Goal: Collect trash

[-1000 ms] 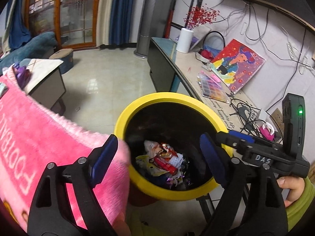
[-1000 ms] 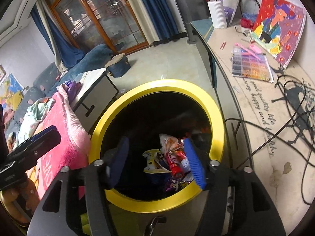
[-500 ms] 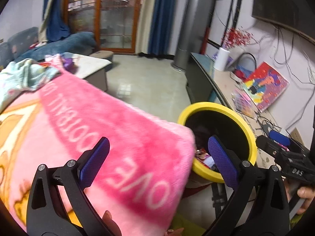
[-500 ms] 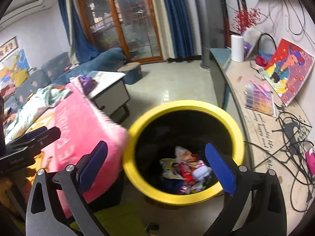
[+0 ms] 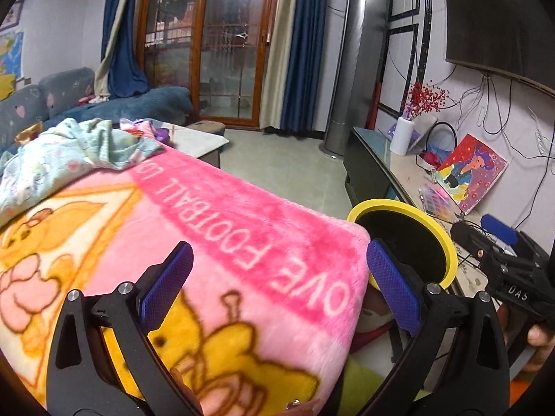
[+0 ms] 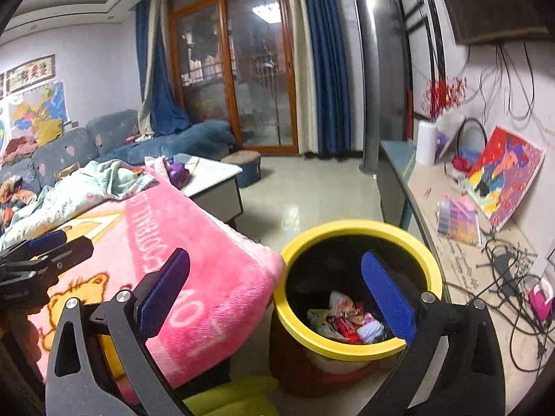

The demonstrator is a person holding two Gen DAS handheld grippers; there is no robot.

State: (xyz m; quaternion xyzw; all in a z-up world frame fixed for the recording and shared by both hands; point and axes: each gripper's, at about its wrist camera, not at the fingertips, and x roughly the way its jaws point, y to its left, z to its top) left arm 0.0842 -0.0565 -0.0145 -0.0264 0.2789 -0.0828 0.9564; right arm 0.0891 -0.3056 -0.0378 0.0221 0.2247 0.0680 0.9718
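Observation:
A bin with a yellow rim [image 6: 360,228] stands on the floor, with several crumpled wrappers [image 6: 347,322] inside. In the left wrist view only part of its rim [image 5: 409,206] shows behind the pink blanket [image 5: 215,242]. My left gripper [image 5: 277,287] is open and empty above the blanket; it also shows in the right wrist view [image 6: 45,246]. My right gripper [image 6: 274,294] is open and empty, above the bin's left edge; it also shows in the left wrist view [image 5: 499,235].
A pink blanket [image 6: 180,242] with a teal cloth [image 6: 86,187] on it lies left of the bin. A side counter [image 6: 461,253] on the right holds cables, a painting [image 6: 503,170] and a white vase [image 6: 426,142]. A low table [image 6: 215,180] and a sofa stand behind.
Both grippers have pulled up and back from the bin. The left one has swung left over the pink blanket. The right gripper's jaws opened wider.

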